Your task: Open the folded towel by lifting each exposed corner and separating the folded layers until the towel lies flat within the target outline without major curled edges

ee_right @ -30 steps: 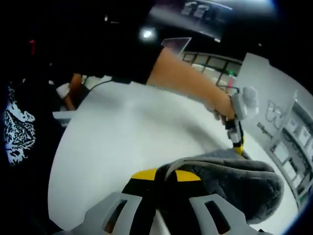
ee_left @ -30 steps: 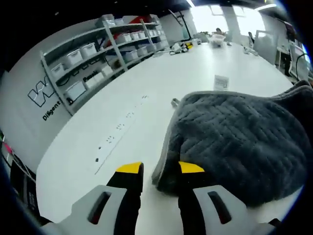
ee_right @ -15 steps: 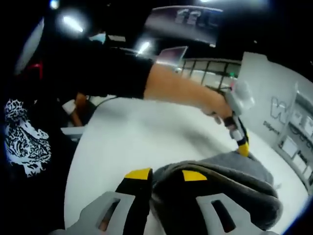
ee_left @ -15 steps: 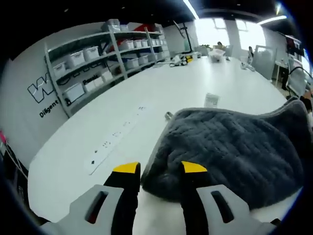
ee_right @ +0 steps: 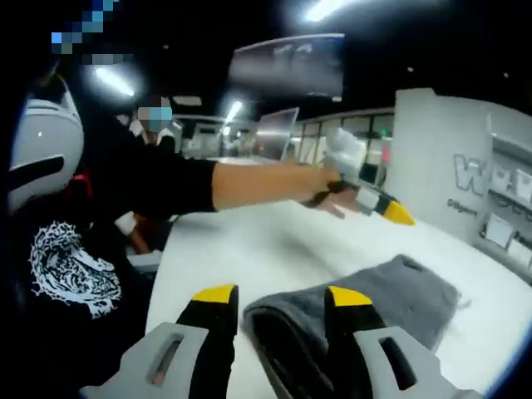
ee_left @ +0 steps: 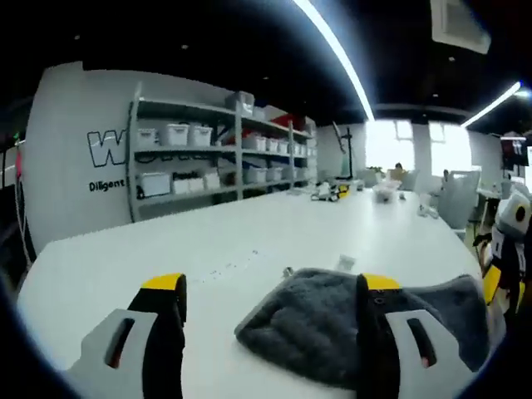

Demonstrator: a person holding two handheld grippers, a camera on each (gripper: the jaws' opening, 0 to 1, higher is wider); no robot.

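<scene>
The left gripper stands with its jaws wide apart above the towel, holding nothing; the right gripper is likewise spread, a rolled fold of towel lying between its yellow-tipped jaws, unpinched; the towel is grey, plush, quilted, still folded on the smooth white worktop; beyond the towel stand metal shelves of white bins against a lettered wall.

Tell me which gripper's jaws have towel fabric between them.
The right gripper: a fold of the grey towel lies between its jaws. The left gripper stands wide open above the table, towel beyond it.
</scene>
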